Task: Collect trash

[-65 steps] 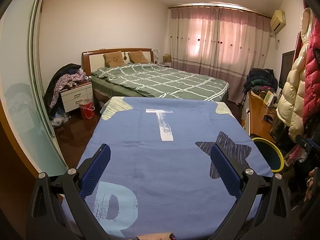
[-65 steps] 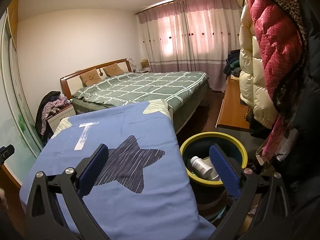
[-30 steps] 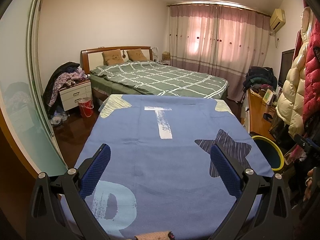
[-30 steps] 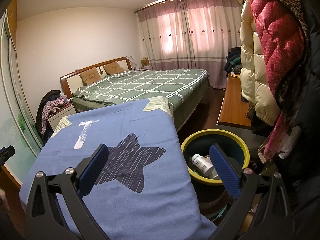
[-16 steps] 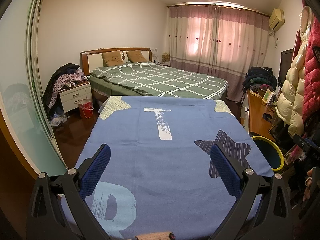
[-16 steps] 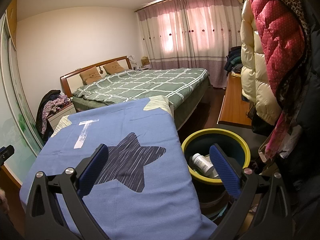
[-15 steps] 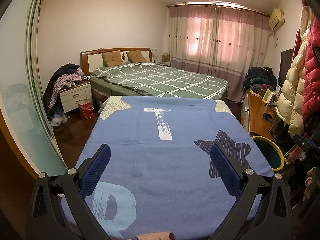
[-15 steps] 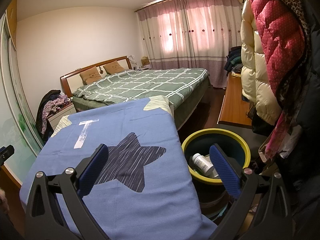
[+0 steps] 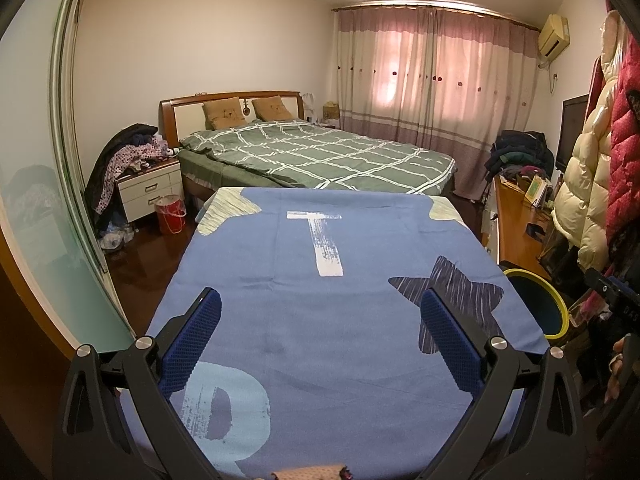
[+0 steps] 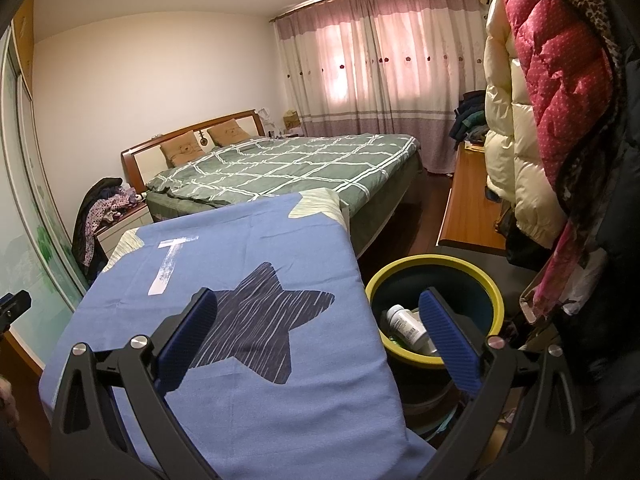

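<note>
Left wrist view: my left gripper (image 9: 320,344) hangs with fingers spread wide and empty over the blue cloth (image 9: 320,280), a smooth woven sheet showing no trash, while the bin (image 9: 536,304) sits off its right edge, well apart. Right wrist view: my right gripper (image 10: 320,340) is likewise wide and empty, and nearer the round yellow-rimmed bin (image 10: 436,264), whose white plastic bottle (image 10: 404,324) lies tilted inside just left of my right finger, so collection looks largely done.
</note>
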A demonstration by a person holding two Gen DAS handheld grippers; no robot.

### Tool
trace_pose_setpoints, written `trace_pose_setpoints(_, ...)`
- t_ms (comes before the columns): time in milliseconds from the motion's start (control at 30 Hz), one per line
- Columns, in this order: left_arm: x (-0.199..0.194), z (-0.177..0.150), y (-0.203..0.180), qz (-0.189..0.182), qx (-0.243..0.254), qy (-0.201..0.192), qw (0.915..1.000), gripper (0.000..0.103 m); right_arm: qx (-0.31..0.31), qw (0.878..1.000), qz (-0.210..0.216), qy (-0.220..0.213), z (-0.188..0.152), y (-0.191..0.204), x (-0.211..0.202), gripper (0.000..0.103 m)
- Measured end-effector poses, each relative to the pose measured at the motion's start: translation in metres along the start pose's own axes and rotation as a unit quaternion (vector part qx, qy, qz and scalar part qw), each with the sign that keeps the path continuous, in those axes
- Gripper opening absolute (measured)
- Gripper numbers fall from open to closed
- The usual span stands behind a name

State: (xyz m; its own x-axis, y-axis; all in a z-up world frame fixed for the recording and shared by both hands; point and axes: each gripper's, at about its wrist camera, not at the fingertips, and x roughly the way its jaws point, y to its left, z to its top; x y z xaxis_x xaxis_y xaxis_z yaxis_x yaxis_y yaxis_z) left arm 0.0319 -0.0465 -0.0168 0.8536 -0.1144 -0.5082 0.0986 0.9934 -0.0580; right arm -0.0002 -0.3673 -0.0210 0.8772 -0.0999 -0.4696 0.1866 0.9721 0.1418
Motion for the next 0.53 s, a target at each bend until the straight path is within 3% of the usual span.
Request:
trace_pose_setpoints(267,0.022,0.007,0.003,-0.022,-0.001,0.017,0.9996,0.098,-0.002,1.0,0.009,0.002,0.009,0.002,0.015,0.096)
trace_pose_setpoints(400,0.072,0.015,0.014,0.011,-0.008,0.042,0.999,0.098,-0.01,0.999,0.025,0.022,0.023,0.013,0.057,0.096)
trace_pose_setpoints(533,0.153,0.021,0.032,0.069,0.002,0.08,0.9944,0.098,-0.022,0.994,0.059,0.086,0.026,0.037,0.136,0.096)
